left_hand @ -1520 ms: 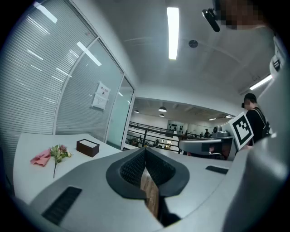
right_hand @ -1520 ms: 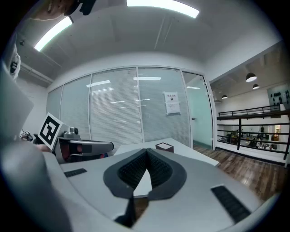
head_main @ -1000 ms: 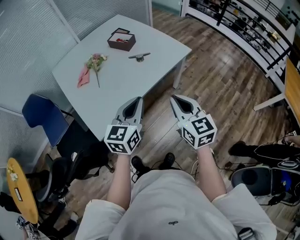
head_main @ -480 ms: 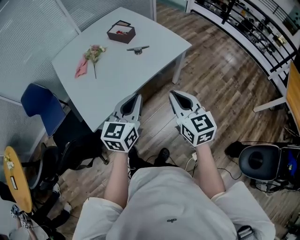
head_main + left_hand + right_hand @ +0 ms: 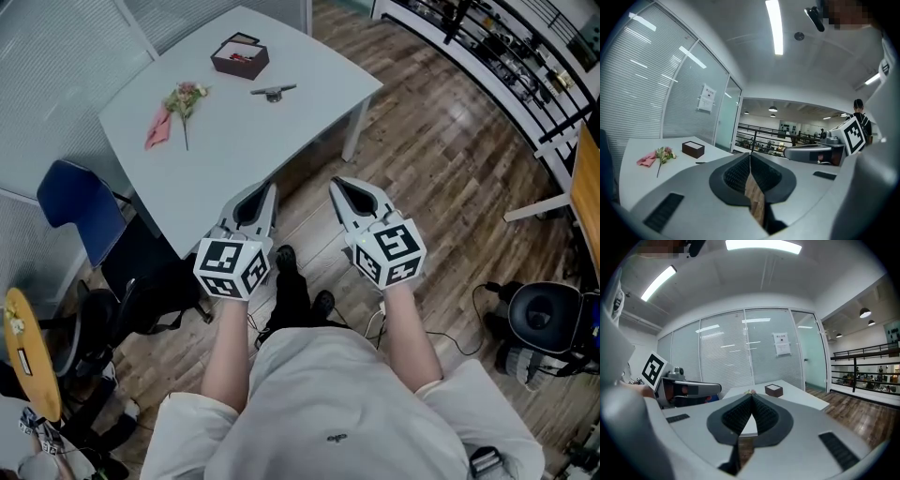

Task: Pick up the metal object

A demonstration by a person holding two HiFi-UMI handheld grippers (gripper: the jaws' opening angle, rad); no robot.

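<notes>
A small metal object lies on the far part of the white table, just right of a dark box. In the left gripper view the metal object shows as a thin dark sliver. My left gripper is shut and empty, held in front of the table's near edge. My right gripper is shut and empty beside it, over the wooden floor. In the gripper views the left gripper and the right gripper have their jaws together. Both are far from the metal object.
A pink flower with a cloth lies left of the box. A blue chair stands at the table's left. A black stool is at the right, shelving at the back right. The box shows beyond the right jaws.
The view has shifted: table and its objects sit slightly higher and further left. Both grippers sit a little lower and left in the picture, still shut. The person's feet have stepped forward.
</notes>
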